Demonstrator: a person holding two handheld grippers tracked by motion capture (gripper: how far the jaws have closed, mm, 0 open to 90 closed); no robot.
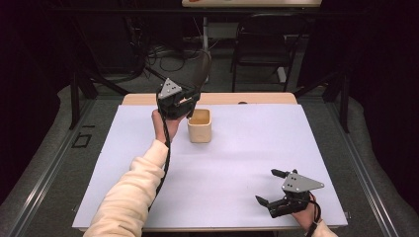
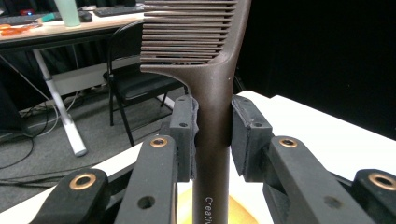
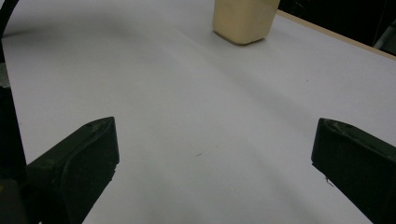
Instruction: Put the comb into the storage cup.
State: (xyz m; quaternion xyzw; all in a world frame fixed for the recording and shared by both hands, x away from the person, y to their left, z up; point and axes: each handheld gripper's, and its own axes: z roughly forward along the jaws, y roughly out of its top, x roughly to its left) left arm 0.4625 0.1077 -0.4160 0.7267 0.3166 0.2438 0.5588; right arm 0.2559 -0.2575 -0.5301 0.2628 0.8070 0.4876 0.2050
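A dark brown comb (image 1: 201, 66) stands upright, teeth end up, with my left gripper (image 1: 189, 102) shut on its handle. In the left gripper view the pads press both sides of the comb (image 2: 212, 88), and its lower end hangs over the beige cup's (image 2: 243, 212) opening. The beige cup (image 1: 199, 126) stands on the white sheet (image 1: 247, 153), just right of my left hand. My right gripper (image 1: 267, 186) rests low near the table's front right corner, jaws wide open with nothing between them. The right gripper view has the right gripper (image 3: 215, 154) over bare sheet, the cup (image 3: 243, 18) far ahead.
A black folding chair (image 1: 262, 44) and loose cables on the floor (image 1: 163, 59) lie beyond the table's wooden far edge (image 1: 257, 98). A desk (image 2: 56, 30) with a green bottle stands farther back. Grey floor flanks the table on both sides.
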